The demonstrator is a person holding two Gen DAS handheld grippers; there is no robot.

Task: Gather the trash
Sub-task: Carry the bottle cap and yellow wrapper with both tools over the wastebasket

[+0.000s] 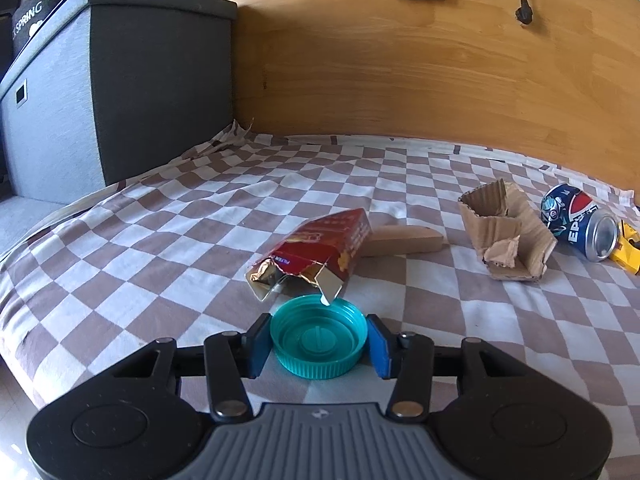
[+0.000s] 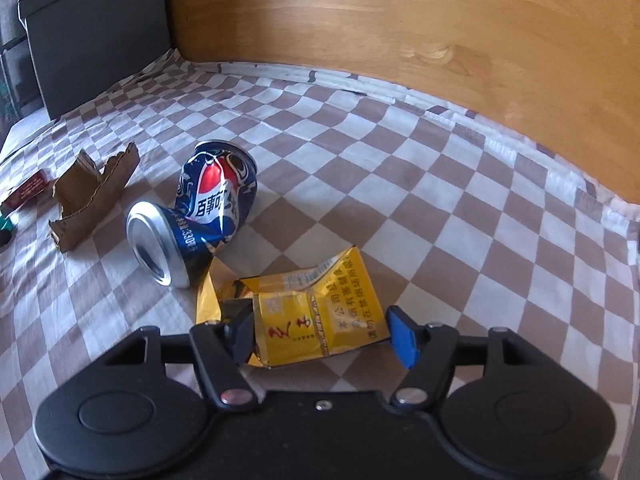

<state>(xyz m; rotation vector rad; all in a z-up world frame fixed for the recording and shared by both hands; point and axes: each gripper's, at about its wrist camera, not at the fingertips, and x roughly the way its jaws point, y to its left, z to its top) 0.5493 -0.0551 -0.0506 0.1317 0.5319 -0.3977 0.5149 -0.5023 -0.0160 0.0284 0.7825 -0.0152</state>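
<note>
Left wrist view is showing the left gripper (image 1: 318, 344) clenching its blue pads on a teal bottle cap (image 1: 319, 337) at lower centre, open side up on the checked cloth (image 1: 160, 240), while a torn red carton (image 1: 316, 254) is lying just above it. Right wrist view is showing the right gripper (image 2: 322, 334) pinching a crumpled yellow packet (image 2: 316, 312) at lower centre, a dented blue can (image 2: 196, 212) lying above left. Both pickups seem to be in hand; next each piece is needing a lift clear and a carry to a bin, which is not showing.
</note>
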